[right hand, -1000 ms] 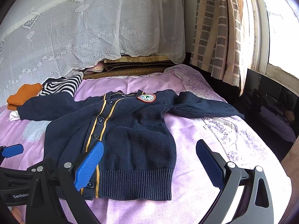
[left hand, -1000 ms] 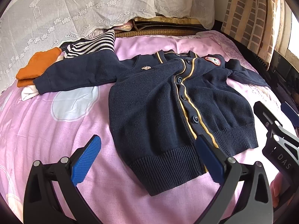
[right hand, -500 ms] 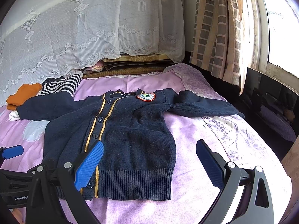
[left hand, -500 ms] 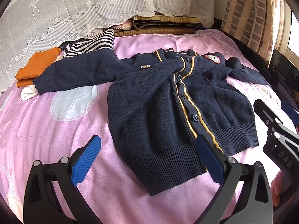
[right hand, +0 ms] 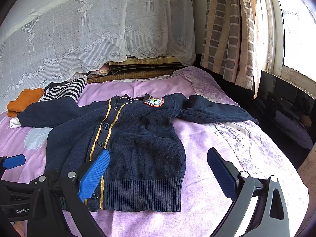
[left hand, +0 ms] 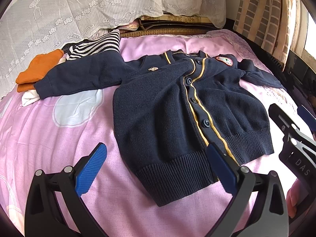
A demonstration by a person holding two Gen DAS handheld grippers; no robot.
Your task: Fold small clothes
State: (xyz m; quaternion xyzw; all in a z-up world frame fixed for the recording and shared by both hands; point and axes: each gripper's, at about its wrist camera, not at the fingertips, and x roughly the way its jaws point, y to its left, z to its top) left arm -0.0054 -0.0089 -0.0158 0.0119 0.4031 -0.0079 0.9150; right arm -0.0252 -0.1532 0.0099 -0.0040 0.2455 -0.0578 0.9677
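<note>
A small navy cardigan (left hand: 167, 106) (right hand: 130, 138) with yellow trim, buttons and a chest badge lies flat, front up, on the pink bedspread (left hand: 49, 138) (right hand: 207, 148). Both sleeves are spread out sideways. My left gripper (left hand: 156, 167) hovers open just before the ribbed hem, its fingers astride the hem's left part. Over the hem's right corner my right gripper (right hand: 157, 172) stands open with nothing held. In the left wrist view the right gripper (left hand: 292, 138) shows at the right edge.
Folded orange cloth (left hand: 37, 69) (right hand: 23, 100), a striped garment (left hand: 96, 45) (right hand: 65, 88) and a white piece (left hand: 29, 98) sit at the far left by the sleeve cuff. A lace curtain (right hand: 88, 29) hangs behind the bed. Dark furniture (right hand: 286, 106) stands past the right bed edge.
Both grippers have eased slightly forward toward the cardigan's hem. The cardigan has not moved, and both grippers stay open.
</note>
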